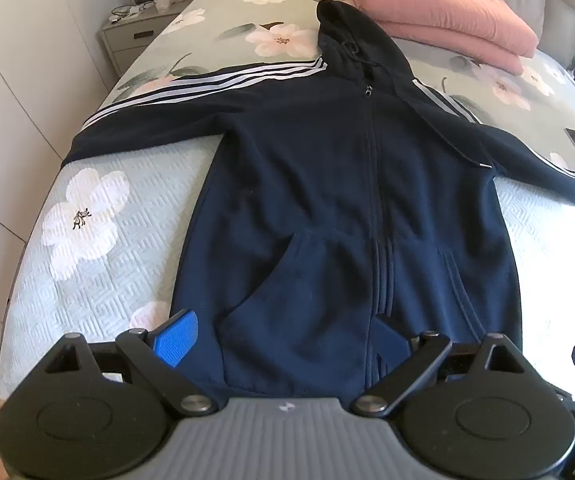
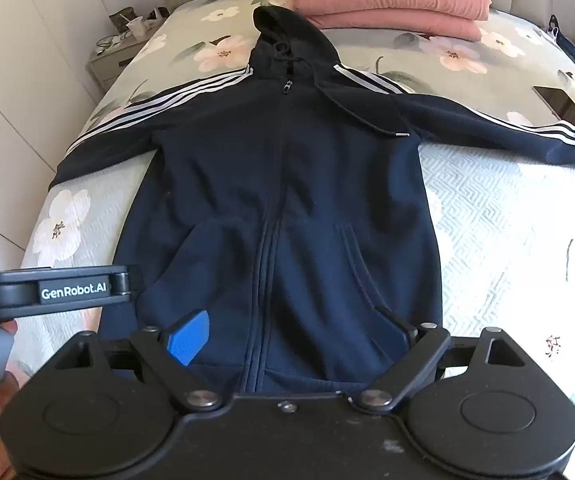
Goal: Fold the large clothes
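I hold both claws spread over the hem: left claw, right claw. The hoodie lies flat on the bed, unfolded; next I should pinch a sleeve.

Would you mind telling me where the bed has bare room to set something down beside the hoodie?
Bare quilt lies on each side of the hoodie body, below its spread sleeves, out to the bed edges. The head end is crowded: the hood, the pink blanket and a dark flat object near the right sleeve.
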Demonstrator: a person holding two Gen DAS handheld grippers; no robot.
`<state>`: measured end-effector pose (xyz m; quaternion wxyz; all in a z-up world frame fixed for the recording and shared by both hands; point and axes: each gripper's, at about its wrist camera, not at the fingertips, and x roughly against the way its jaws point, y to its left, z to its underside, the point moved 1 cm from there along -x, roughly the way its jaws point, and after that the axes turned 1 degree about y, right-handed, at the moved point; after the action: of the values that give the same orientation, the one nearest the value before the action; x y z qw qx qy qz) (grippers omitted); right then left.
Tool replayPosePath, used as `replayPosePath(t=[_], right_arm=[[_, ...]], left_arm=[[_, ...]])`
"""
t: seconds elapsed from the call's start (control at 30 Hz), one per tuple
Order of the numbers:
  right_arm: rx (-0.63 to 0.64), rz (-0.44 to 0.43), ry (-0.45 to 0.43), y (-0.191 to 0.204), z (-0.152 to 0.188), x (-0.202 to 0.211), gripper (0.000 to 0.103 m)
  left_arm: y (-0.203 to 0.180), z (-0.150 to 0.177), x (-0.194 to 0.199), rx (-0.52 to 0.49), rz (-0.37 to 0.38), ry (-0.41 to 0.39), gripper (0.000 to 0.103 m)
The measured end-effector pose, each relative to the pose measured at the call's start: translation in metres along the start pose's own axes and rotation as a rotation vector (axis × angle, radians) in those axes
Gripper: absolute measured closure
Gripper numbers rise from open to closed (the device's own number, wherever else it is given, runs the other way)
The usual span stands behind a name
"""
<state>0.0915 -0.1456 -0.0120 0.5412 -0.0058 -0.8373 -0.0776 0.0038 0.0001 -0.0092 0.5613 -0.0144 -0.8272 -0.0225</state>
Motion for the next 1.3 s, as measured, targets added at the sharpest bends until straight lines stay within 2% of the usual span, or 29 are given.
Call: replayPosePath(t=[0.23, 0.9, 1.07, 1.3], right_arm=[[0.015, -0.004, 0.017, 0.003, -0.003, -0.005, 0.000], [-0.010, -0.011, -0.020, -0.007, -0.001, -0.003, 0.000], [0.003, 0.015, -0.003, -0.006, -0.001, -0.008, 0.000], [0.002, 0.006, 0.001, -0.004, -0.002, -0.011, 0.000]], left_arm=[[0.002, -0.002, 0.001, 0.010, 0.003, -0.002, 0.008], [0.000, -0.002, -0.001, 0.006, -0.002, 0.002, 0.008], [0.003, -0.002, -0.001, 0.013, 0.005, 0.002, 0.008], [0.003, -0.002, -0.003, 0.015, 0.006, 0.006, 0.008]])
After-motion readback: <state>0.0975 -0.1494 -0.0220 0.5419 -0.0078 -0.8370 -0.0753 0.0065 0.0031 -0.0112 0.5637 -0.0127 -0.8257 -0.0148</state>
